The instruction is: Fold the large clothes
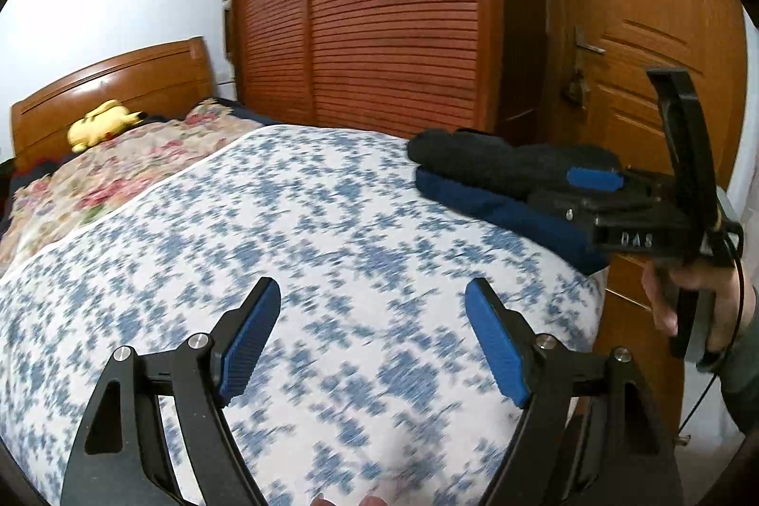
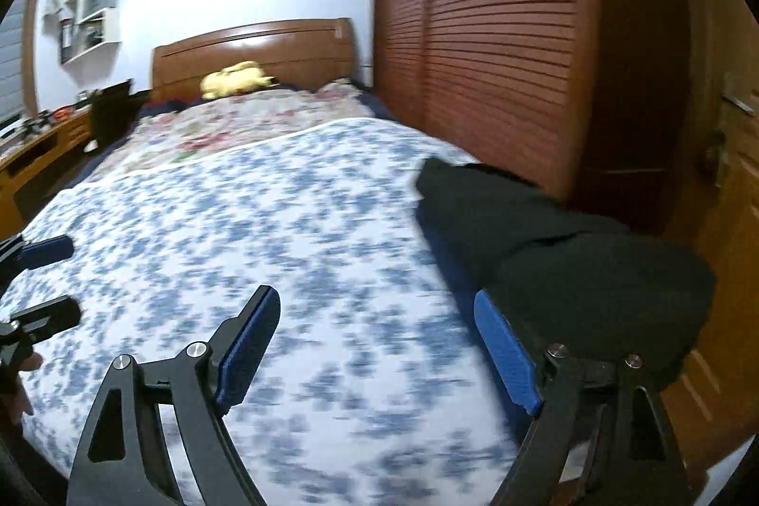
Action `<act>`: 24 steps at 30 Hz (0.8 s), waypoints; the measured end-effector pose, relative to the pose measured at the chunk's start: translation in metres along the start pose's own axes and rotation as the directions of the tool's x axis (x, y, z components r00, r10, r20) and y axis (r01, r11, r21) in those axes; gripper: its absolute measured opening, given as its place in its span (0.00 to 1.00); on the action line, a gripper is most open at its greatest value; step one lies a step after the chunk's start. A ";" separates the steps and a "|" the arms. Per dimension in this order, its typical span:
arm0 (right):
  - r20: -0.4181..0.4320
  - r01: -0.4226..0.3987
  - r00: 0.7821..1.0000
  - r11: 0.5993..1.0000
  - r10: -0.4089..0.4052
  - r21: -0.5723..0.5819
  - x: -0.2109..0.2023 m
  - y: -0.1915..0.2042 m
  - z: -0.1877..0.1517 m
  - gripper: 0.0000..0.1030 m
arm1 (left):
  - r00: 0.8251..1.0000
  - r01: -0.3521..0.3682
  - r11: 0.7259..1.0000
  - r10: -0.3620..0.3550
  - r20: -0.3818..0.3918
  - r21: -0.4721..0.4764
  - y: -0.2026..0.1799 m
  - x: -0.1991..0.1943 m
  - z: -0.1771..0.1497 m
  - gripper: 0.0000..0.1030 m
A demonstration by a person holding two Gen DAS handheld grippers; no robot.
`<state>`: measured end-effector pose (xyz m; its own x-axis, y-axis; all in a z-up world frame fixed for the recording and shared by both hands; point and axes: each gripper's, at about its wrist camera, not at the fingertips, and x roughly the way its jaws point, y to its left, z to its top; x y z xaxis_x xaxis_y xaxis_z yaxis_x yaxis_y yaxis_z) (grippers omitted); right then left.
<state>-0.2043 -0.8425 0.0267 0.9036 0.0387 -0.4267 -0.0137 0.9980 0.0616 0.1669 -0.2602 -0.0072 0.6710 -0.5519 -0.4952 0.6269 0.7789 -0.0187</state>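
Home bedroom, bed [image 2: 284, 221] (wooden headboard [image 2: 251, 50]), louvred wardrobe [image 1: 370, 8], door [image 1: 640, 32]

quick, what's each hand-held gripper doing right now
Left hand-held gripper: open, empty, over the bed.
Right hand-held gripper: open, empty, beside the folded clothes.

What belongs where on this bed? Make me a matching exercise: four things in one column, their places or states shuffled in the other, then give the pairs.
Things
1. yellow plush toy
2. black folded garment
3. navy folded garment
4. left hand-held gripper

Places or states
A. bottom of the stack at the bed's right edge
B. open, over the blue-patterned blanket
C. by the wooden headboard
D. top of the stack, beside the right hand-held gripper

Pairs: 1-C, 2-D, 3-A, 4-B
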 end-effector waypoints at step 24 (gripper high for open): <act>-0.001 -0.332 0.943 0.939 0.333 -0.084 -0.024 0.121 -0.028 0.87 | 0.918 -0.395 0.890 0.389 -0.072 -0.229 0.098 -0.164 -0.089 0.79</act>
<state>-0.2397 -0.7211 0.0193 0.8469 0.3691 -0.3827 -0.3490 0.9289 0.1237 0.0829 -0.0666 -0.0054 0.8317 -0.1824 -0.5243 0.2019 0.9792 -0.0204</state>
